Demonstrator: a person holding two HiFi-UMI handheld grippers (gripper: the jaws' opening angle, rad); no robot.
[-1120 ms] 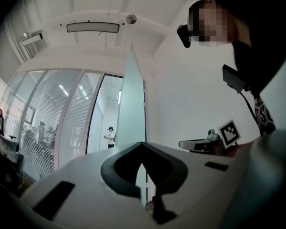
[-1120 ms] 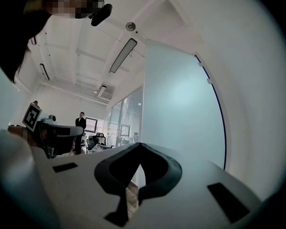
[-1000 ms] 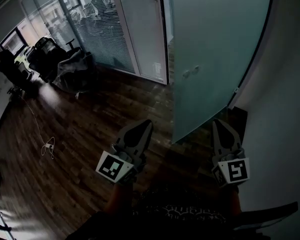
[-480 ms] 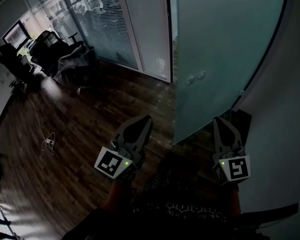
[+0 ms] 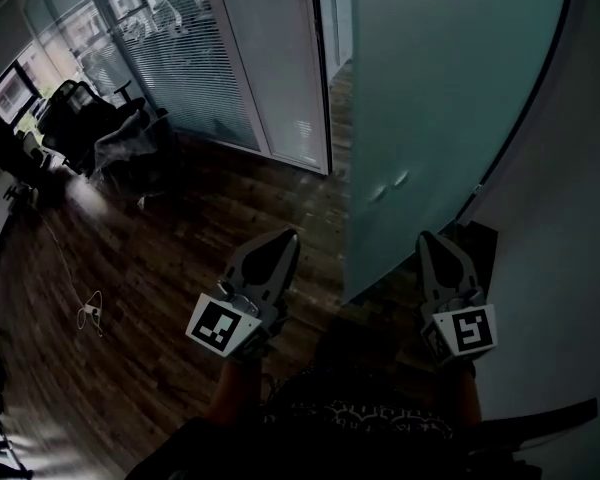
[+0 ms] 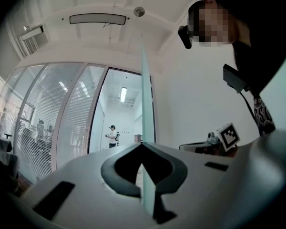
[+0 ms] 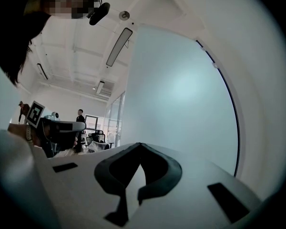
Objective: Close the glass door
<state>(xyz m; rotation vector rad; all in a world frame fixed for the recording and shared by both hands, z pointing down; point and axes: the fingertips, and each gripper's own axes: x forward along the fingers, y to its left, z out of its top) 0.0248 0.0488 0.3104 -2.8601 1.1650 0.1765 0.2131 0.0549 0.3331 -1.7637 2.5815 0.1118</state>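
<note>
The frosted glass door stands open, its free edge toward me and a small handle on its face. My left gripper is shut and empty, just left of the door's lower corner. In the left gripper view the door shows edge-on, straight ahead of the left gripper. My right gripper is shut and empty, on the other side of the panel, near the wall. In the right gripper view the door's broad face fills the space ahead of the right gripper. Neither gripper touches the glass.
A white wall runs close on the right. A glazed partition with blinds and the doorway frame lie ahead. Office chairs stand at far left, a loose cable lies on the wood floor. A person stands in the corridor beyond.
Both grippers have moved forward together toward the door, and the room has slid back in the head view. The jaws stay shut and the door keeps its angle.
</note>
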